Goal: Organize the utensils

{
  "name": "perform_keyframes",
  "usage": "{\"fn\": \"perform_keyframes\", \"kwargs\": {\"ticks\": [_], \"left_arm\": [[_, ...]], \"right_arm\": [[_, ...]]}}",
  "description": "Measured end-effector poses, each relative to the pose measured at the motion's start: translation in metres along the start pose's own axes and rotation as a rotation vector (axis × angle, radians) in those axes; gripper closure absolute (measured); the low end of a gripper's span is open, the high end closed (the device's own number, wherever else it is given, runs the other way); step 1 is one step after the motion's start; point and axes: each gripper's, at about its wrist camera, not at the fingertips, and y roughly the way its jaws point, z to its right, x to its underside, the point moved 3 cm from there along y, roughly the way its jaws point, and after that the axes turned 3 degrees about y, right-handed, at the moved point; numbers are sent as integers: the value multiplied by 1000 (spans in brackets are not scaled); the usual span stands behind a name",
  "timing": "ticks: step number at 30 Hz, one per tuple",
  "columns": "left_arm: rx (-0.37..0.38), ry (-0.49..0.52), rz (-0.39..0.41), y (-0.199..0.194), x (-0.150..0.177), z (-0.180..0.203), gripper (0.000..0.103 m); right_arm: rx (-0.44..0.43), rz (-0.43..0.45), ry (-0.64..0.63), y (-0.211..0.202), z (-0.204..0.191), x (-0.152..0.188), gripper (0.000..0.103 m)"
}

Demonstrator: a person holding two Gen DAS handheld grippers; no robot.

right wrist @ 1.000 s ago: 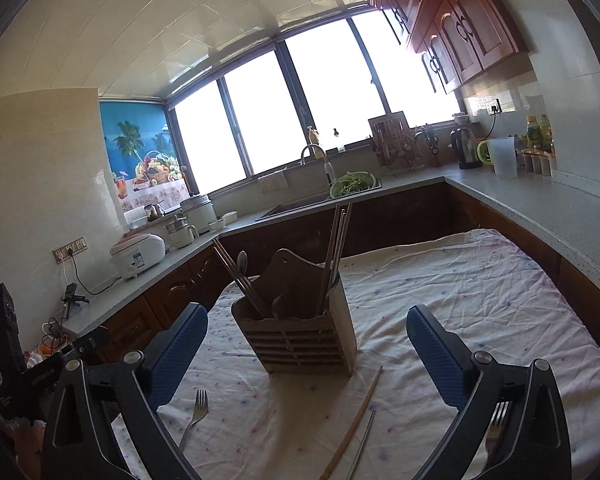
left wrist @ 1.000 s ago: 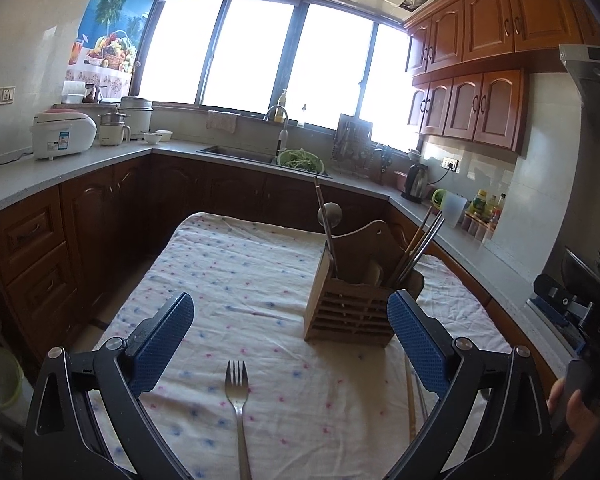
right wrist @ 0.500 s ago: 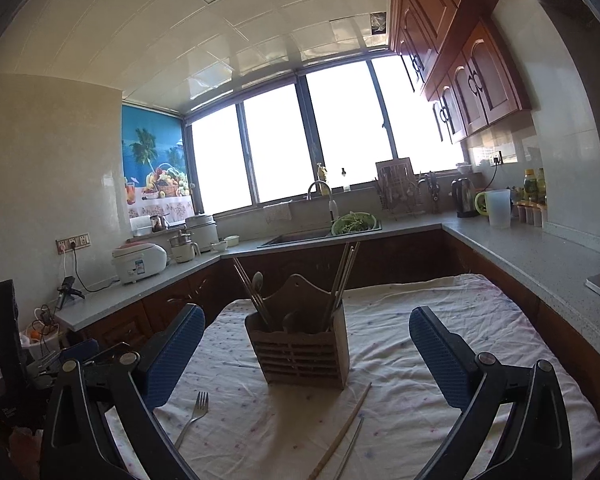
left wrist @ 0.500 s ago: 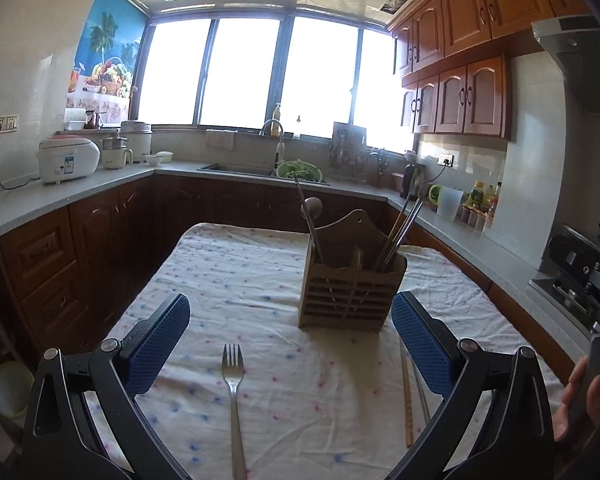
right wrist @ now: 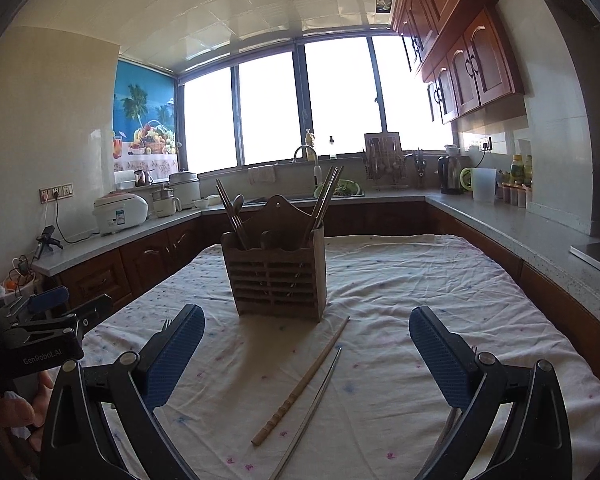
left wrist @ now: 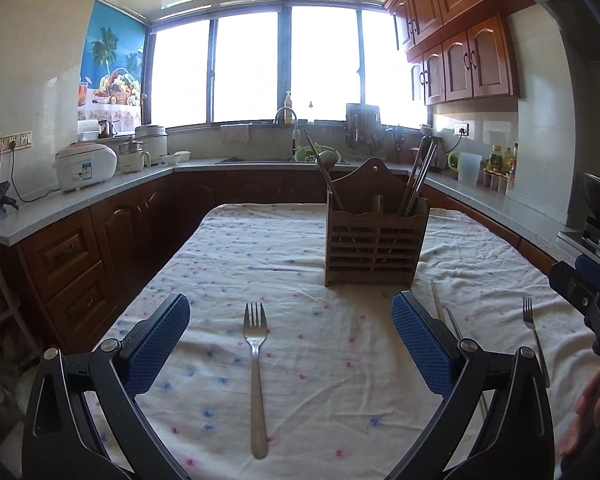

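Both grippers are hovering spread wide over the table's near edge, holding nothing: the left gripper (left wrist: 290, 344) is framing a fork (left wrist: 255, 364) lying lengthwise on the spotted tablecloth (left wrist: 300, 248), and the right gripper (right wrist: 306, 354) is framing a wooden chopstick (right wrist: 302, 382) and a metal chopstick (right wrist: 310, 408) lying side by side. Beyond them, a slatted wooden utensil holder (right wrist: 274, 278) is standing upright near the middle of the table, carrying chopsticks and a spoon, while a second fork (left wrist: 534, 338) is lying toward the right edge.
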Motion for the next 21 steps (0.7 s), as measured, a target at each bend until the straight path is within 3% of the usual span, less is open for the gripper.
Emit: {"fn": "perform_keyframes", "kwargs": {"ticks": [21], "left_arm": [[-36,46,34,-12,1,6,0]], "right_arm": [[2,40,-6,-12,0,4,0]]}}
